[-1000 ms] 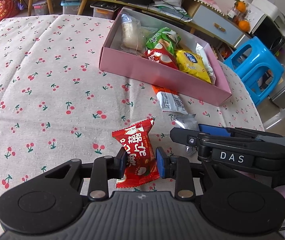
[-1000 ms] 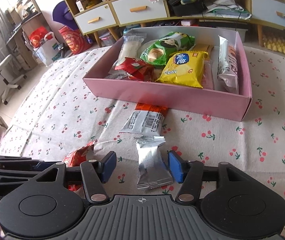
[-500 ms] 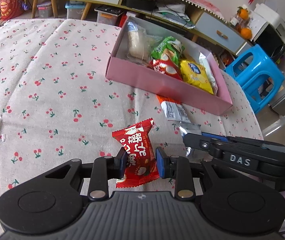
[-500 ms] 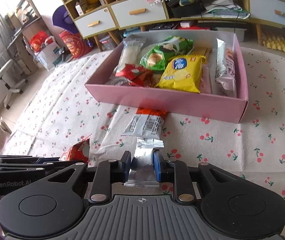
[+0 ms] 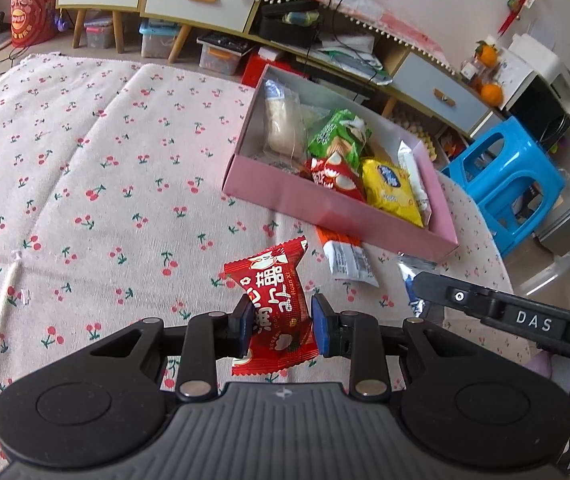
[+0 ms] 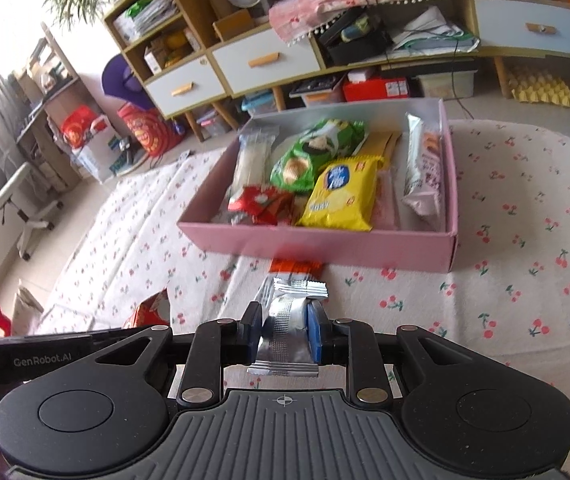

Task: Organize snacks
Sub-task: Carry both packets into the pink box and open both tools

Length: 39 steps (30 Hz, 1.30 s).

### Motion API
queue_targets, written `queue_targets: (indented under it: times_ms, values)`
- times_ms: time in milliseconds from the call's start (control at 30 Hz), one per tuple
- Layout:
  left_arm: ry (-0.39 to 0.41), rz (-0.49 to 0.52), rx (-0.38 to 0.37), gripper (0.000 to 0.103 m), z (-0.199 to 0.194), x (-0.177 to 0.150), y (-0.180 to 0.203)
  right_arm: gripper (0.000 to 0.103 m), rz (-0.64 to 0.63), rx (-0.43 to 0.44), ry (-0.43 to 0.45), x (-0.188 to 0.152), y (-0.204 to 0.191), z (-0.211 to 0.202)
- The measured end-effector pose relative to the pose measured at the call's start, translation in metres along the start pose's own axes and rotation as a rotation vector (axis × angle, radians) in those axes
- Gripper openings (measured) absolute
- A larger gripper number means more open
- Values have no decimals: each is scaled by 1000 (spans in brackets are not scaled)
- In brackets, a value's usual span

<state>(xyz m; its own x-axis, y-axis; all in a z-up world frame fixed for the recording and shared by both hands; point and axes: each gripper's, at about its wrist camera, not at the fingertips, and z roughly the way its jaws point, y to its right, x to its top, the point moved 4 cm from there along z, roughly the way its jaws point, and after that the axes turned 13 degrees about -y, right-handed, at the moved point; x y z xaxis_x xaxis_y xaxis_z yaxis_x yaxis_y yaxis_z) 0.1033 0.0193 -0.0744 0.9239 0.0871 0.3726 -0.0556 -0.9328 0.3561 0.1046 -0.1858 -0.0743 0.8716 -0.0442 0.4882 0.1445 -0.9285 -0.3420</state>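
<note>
My left gripper [image 5: 281,330] is shut on a red snack packet [image 5: 275,300] and holds it above the cherry-print tablecloth. My right gripper [image 6: 285,334] is shut on a silver snack packet [image 6: 287,330], also lifted off the table. The pink box [image 5: 337,210] lies ahead, also in the right wrist view [image 6: 317,242], and holds several snacks: green, yellow, red and clear packs. A white-and-orange packet [image 5: 345,256] lies on the cloth just in front of the box; in the right wrist view [image 6: 295,267] it is partly hidden behind the silver packet.
The right gripper's body [image 5: 517,320] reaches in at the right of the left wrist view. A blue plastic stool [image 5: 513,180] stands beyond the table's right edge. Low cabinets with drawers [image 6: 269,64] line the far wall.
My right gripper closed on the silver packet and lifted it. My left gripper rose with the red packet, and both views pulled up and back from the table.
</note>
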Motion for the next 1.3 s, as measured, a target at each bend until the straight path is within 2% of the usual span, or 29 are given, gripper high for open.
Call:
queue_targets:
  times_ms: [233, 333, 533, 767, 967, 1300]
  values:
    - [30, 20, -6, 27, -3, 5, 4, 23, 20, -1, 27, 9, 5, -9]
    - [48, 25, -8, 27, -5, 14, 6, 23, 29, -1, 44, 24, 8, -15]
    - [120, 41, -22, 27, -7, 50, 13, 23, 51, 2, 108, 67, 15, -16]
    - [179, 72, -82, 27, 13, 88, 16, 23, 164, 51, 178, 100, 44, 0]
    - [175, 95, -113, 27, 40, 107, 16, 23, 211, 59, 200, 115, 72, 13]
    - [152, 188, -60, 27, 67, 134, 25, 23, 265, 82, 193, 117, 96, 39]
